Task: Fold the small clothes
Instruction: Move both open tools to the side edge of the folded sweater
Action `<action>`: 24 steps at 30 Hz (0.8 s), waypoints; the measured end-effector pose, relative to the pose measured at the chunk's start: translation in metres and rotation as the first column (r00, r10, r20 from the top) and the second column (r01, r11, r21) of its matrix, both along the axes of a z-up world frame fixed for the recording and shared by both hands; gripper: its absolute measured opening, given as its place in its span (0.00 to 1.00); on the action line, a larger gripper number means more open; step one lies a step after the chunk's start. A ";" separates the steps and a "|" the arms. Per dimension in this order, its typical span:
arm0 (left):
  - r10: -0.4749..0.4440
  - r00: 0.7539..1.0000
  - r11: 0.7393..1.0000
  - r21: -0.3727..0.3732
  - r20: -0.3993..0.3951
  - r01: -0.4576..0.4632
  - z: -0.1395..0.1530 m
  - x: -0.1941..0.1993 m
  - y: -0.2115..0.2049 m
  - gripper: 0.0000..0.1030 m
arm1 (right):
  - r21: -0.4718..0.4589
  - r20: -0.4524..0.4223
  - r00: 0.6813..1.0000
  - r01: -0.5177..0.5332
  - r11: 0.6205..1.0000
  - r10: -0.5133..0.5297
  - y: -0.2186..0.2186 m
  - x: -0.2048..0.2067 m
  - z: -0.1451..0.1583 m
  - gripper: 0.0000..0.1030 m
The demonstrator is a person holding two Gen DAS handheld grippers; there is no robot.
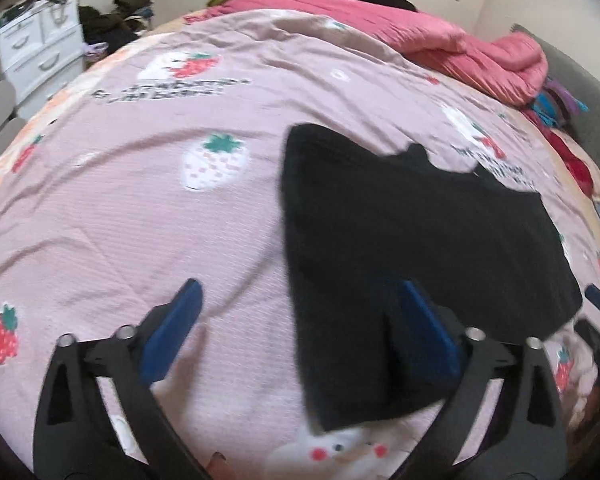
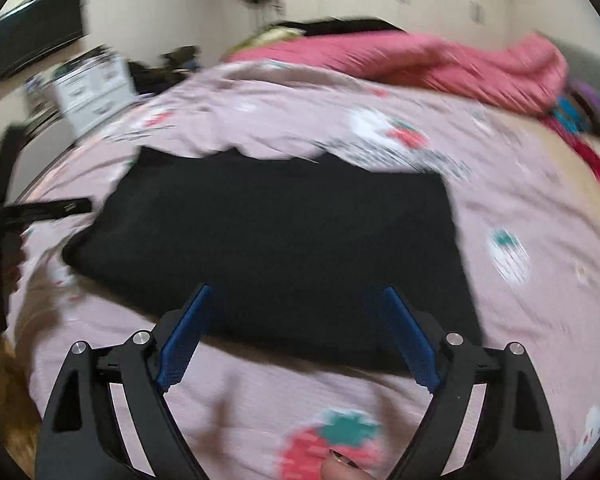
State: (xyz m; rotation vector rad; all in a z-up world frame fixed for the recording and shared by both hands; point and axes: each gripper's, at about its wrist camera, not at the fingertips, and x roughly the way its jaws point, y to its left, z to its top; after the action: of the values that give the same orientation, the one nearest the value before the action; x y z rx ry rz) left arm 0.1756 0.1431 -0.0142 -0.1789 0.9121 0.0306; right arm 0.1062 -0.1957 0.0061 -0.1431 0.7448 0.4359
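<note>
A black garment (image 1: 412, 240) lies flat on the pink strawberry-print bedsheet (image 1: 140, 208). My left gripper (image 1: 300, 292) is open and empty above the garment's left edge; its right finger is over the cloth, its left finger over bare sheet. In the right wrist view the same garment (image 2: 276, 232) spreads wide in front of my right gripper (image 2: 296, 296), which is open and empty just above the garment's near edge. The right view is motion-blurred. The right gripper's tip (image 1: 598, 298) shows at the left view's right edge.
A crumpled pink quilt (image 1: 440, 40) and other clothes lie at the bed's far side. A white drawer unit (image 1: 40, 52) stands left of the bed. A dark screen (image 2: 36, 44) hangs on the wall. A grey headboard (image 1: 580, 92) is at right.
</note>
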 end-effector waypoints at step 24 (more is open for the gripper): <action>0.072 0.996 0.997 -0.035 -0.062 -0.074 -0.009 0.044 0.031 0.91 | -0.412 0.097 0.934 -0.277 0.868 0.345 0.189 -0.005 -0.054 0.89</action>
State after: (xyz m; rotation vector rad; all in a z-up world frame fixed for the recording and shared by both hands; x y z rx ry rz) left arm 0.2197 0.1744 -0.0234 -0.2469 0.9665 0.0869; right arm 0.1013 -0.0068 -0.0483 -0.6813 0.6352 0.5711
